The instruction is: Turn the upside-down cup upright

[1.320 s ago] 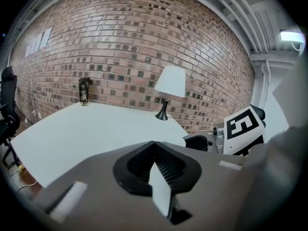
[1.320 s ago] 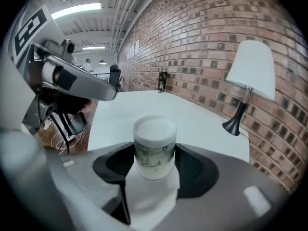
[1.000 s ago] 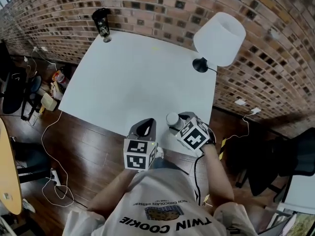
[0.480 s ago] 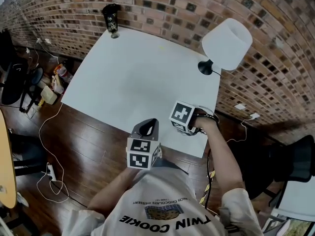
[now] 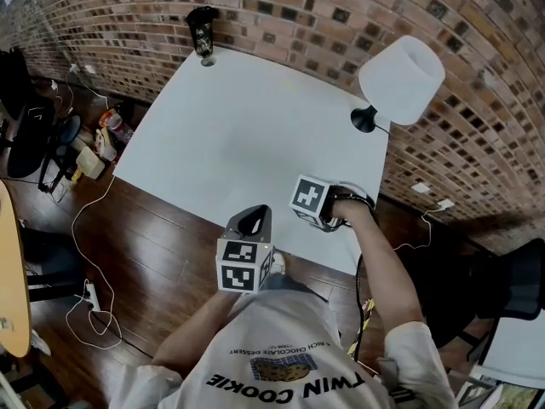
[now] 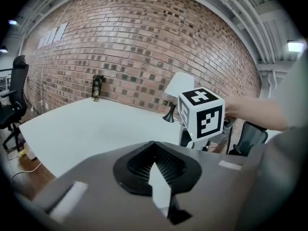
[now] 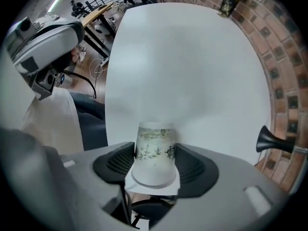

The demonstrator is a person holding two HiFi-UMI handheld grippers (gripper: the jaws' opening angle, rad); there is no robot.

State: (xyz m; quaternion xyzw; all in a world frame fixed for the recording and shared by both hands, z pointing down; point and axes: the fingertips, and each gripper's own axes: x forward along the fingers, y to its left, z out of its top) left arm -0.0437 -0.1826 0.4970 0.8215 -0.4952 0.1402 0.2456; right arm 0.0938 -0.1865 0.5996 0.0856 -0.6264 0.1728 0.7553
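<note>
Clamping the cup (image 7: 154, 143) in the right gripper (image 7: 155, 151), pointing its long axis steeply down, narrow base toward the bench (image 7: 192, 71) near the front edge, holding the left gripper (image 6: 154, 147) closed alongside.

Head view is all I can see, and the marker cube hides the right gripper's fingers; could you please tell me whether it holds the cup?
Observer: Yes. In the right gripper view the right gripper has its fingers pressed on both sides of the cup, a pale one printed with green leaves.
Operator: Thank you. Which way does the cup point at the moment?
Observer: Its wider end is nearer the gripper's camera and its narrower end points away, toward the table. Whether it touches the table I cannot tell.
</note>
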